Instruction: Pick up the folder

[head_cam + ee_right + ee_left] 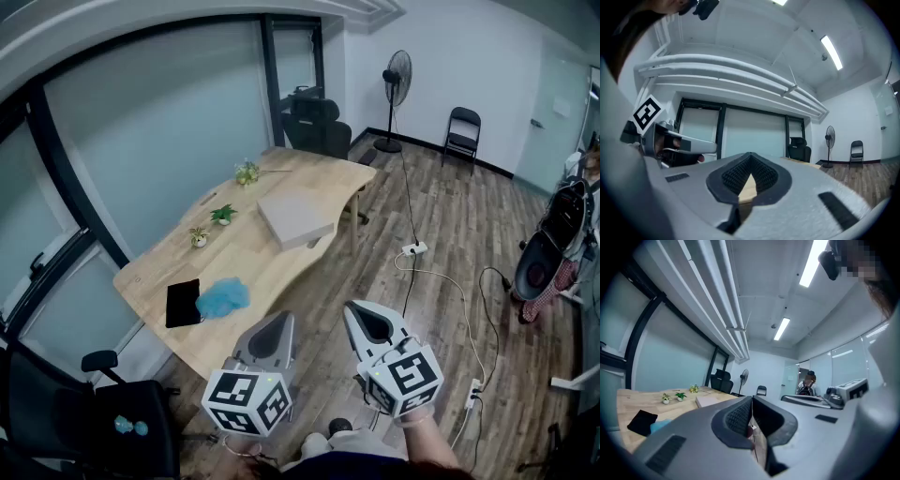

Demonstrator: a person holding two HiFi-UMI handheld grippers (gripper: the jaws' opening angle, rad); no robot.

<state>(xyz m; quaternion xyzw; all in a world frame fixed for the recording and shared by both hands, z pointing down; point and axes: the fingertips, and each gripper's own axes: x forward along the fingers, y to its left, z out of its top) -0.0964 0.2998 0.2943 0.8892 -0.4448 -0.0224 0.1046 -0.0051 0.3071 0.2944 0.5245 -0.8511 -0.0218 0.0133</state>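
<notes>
A flat grey folder (295,218) lies on the far half of the wooden table (244,258); in the left gripper view the folder (709,401) shows small beyond the jaws. My left gripper (283,321) is held level just short of the table's near edge, shut with nothing in it (752,404). Beside it, over the floor, my right gripper (362,310) is also shut and empty (749,158). Both are well short of the folder.
On the table lie a black flat item (183,302), a blue fluffy thing (224,297) and three small potted plants (223,215). A black office chair (315,123) stands behind the table, another (103,417) at near left. A power strip (415,249) and cables lie on the floor; a fan (398,80) stands at back.
</notes>
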